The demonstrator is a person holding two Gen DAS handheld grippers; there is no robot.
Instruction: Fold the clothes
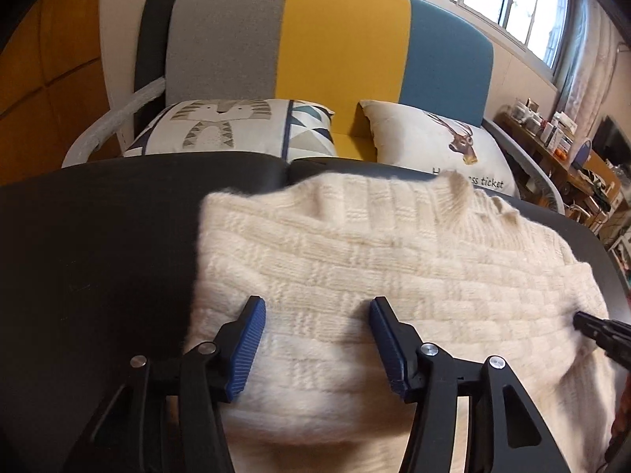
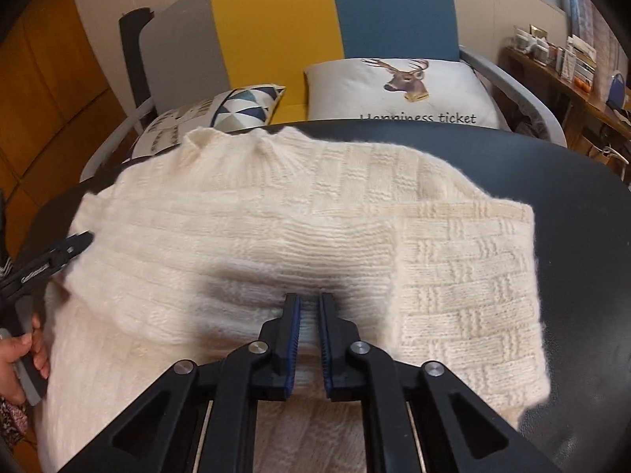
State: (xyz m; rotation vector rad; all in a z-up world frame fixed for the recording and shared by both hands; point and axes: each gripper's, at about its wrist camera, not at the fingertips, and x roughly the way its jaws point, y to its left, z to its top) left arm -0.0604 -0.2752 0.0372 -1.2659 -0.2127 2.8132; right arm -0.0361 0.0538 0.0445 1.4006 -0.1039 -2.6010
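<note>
On the dark matte worktop [image 2: 583,213] a cream basket-weave knit sweater [image 2: 276,216] is laid w/ collar toward the far edge & one part folded across the body. Left claw [image 1: 317,307] is seen spread apart over the knit, nothing pinched. Right claw [image 2: 309,299] is seen nearly closed, a thin ridge of sweater fabric pinched betw. its blue pads [image 2: 294,339].

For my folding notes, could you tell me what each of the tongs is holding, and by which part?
The right tongs pinch a fold of the cream knit sweater near its middle. The left tongs are open over it, holding nothing.
</note>
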